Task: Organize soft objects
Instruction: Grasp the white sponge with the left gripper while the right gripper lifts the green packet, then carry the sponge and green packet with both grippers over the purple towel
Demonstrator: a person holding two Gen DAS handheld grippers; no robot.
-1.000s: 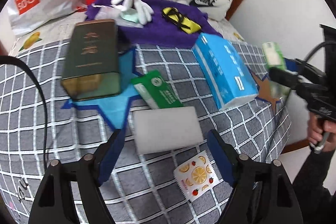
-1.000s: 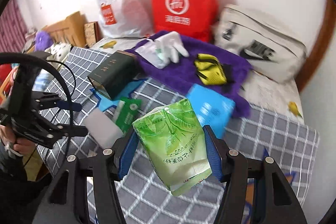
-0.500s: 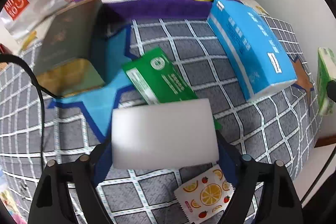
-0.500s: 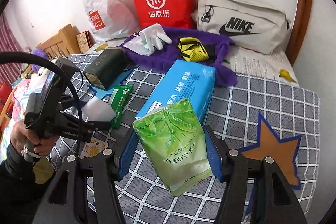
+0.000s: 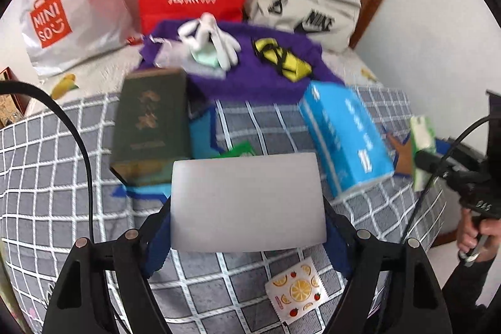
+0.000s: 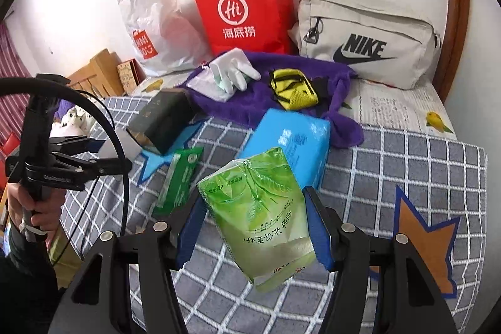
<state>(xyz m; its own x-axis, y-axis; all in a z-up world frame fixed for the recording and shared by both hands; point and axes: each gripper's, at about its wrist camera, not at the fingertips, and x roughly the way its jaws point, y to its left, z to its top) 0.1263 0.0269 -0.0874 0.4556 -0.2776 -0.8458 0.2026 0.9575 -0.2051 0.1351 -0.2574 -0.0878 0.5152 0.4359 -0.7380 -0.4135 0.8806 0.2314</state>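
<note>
A white foam block (image 5: 247, 202) is pinched between the blue pads of my left gripper (image 5: 249, 210) and is raised off the checked bed cover (image 5: 62, 177). In the right wrist view the same block (image 6: 120, 144) shows in the left gripper (image 6: 94, 152) at the far left. My right gripper (image 6: 254, 202) is shut on a green tissue pack (image 6: 260, 218), held above the cover. A blue tissue pack (image 6: 291, 146) and a flat green wipes pack (image 6: 181, 177) lie on the cover just beyond it.
A dark green box (image 5: 150, 121) lies left of the purple towel (image 5: 250, 83), which carries white gloves (image 5: 213, 36) and a yellow pouch (image 5: 281, 58). Red bag (image 6: 244, 8), white plastic bag (image 6: 153, 24) and beige Nike bag (image 6: 363, 39) line the wall. A fruit-print sachet (image 5: 296, 290) lies near the bed's edge.
My left gripper has dropped around the white foam block, gripped it and lifted it off the cover. The right gripper keeps its hold on the green pack, shifting slightly.
</note>
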